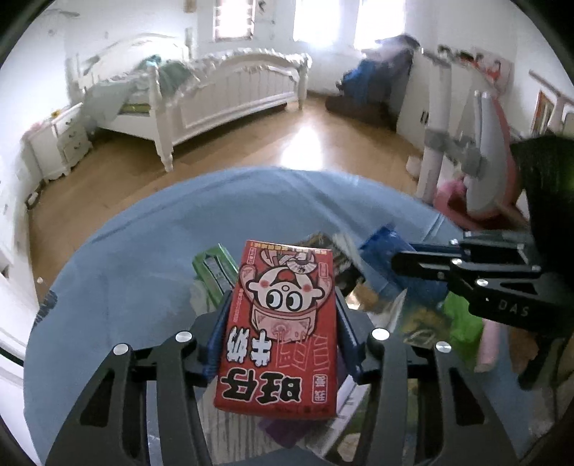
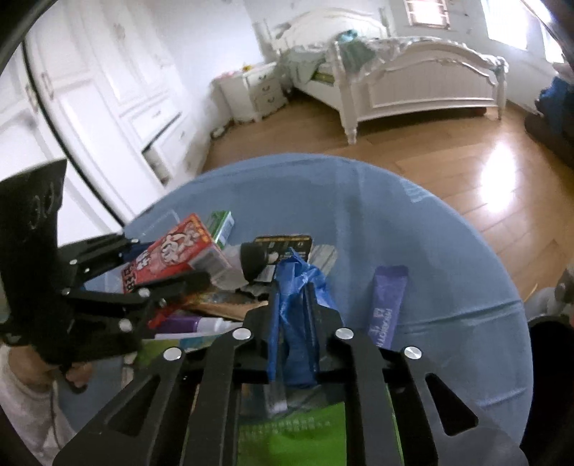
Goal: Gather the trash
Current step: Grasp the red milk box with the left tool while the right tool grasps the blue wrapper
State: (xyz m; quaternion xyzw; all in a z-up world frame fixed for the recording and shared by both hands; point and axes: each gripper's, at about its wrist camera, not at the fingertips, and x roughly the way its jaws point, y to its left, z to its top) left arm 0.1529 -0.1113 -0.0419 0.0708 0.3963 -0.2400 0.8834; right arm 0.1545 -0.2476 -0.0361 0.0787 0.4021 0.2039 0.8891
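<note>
Nearest, left hand-held gripper [image 1: 283,322]: both pads pressed on the long side faces of a red milk carton [image 1: 280,333], grasping it. Carton's long axis runs straight out along the fingers, away from the camera; cartoon face up, the far end pointing toward the bed. Print reads upside down from the left wrist view. Carton is raised over the litter heap on the desk [image 1: 143,251], which wears a blue cloth.

Right hand-held gripper [image 2: 292,322]: clenched on a crumpled blue plastic wrapper [image 2: 299,286]. Wrapper's long axis lies along the fingers, its loose end bunched past the fingertips and pointing away from the camera. It sits over the middle of the desk.

Just right of that gripper, a purple sachet [image 2: 387,308] lies flat on the cloth, long axis pointing away and slightly right. Past the wrapper, a dark packet [image 2: 283,243] with a yellow edge. A green carton [image 2: 222,224] lies behind the red one. Below the right gripper, a green package [image 2: 290,437], blurred.

A hand [image 2: 77,372] grips the left tool's handle, pale sleeve below.

Far: wooden floor [image 1: 215,150], white bed [image 1: 229,86], white nightstand [image 1: 70,132], bright windows [image 1: 315,21].
</note>
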